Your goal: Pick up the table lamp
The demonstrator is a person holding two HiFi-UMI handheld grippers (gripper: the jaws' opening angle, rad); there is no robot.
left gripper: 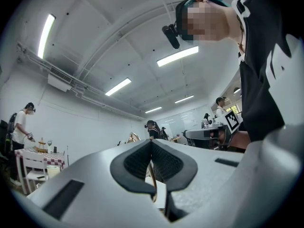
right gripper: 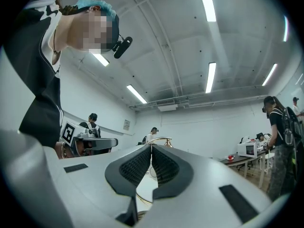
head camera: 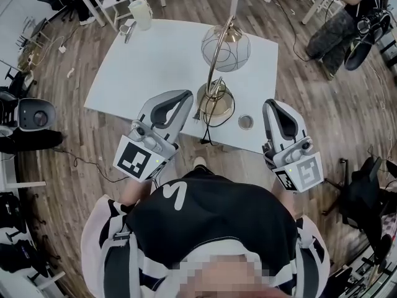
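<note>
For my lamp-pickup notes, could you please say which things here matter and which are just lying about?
Job: gold metal table lamp with wire globe shade; left tongs and right tongs, both shut, empty.
Lying about: white jug; small silver object; small round metal tin.

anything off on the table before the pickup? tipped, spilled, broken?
Nothing tipped or spilled. The table lamp stands upright near the front edge of the table. Only oddity: its black cord loops by the base and hangs over that edge, so it might snag on a lift.
</note>
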